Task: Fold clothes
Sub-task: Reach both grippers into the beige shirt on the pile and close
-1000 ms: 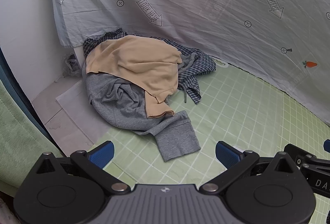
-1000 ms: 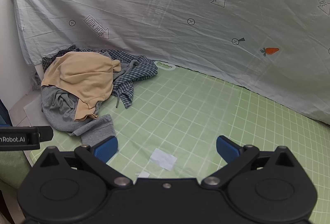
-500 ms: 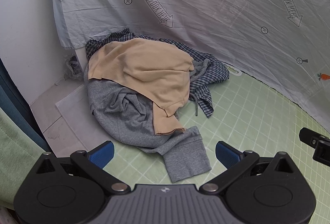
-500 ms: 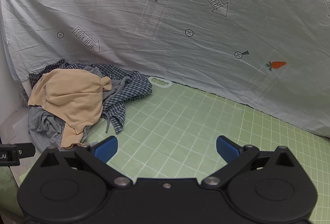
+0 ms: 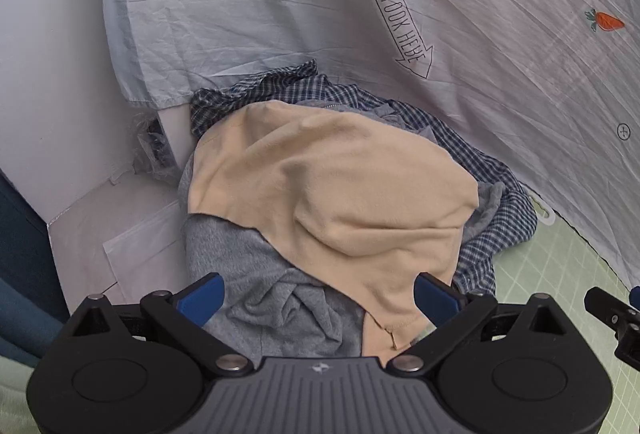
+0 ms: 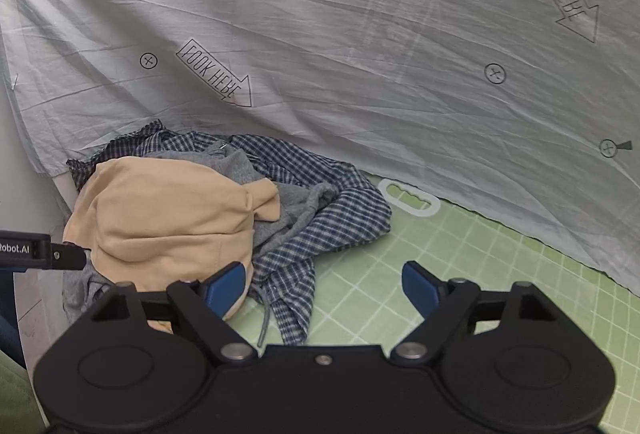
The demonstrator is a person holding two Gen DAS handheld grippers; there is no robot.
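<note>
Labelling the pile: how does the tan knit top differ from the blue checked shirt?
The tan knit top is plain; the blue checked shirt is patterned. The top drapes over the pile's peak; the shirt lies beneath, spilling onto the green grid mat. Both are crumpled, unfolded.

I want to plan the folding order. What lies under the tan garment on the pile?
Under the tan garment a grey sweatshirt shows in front and a blue checked shirt behind and beside it. How they overlap beneath the tan cloth is covered.
</note>
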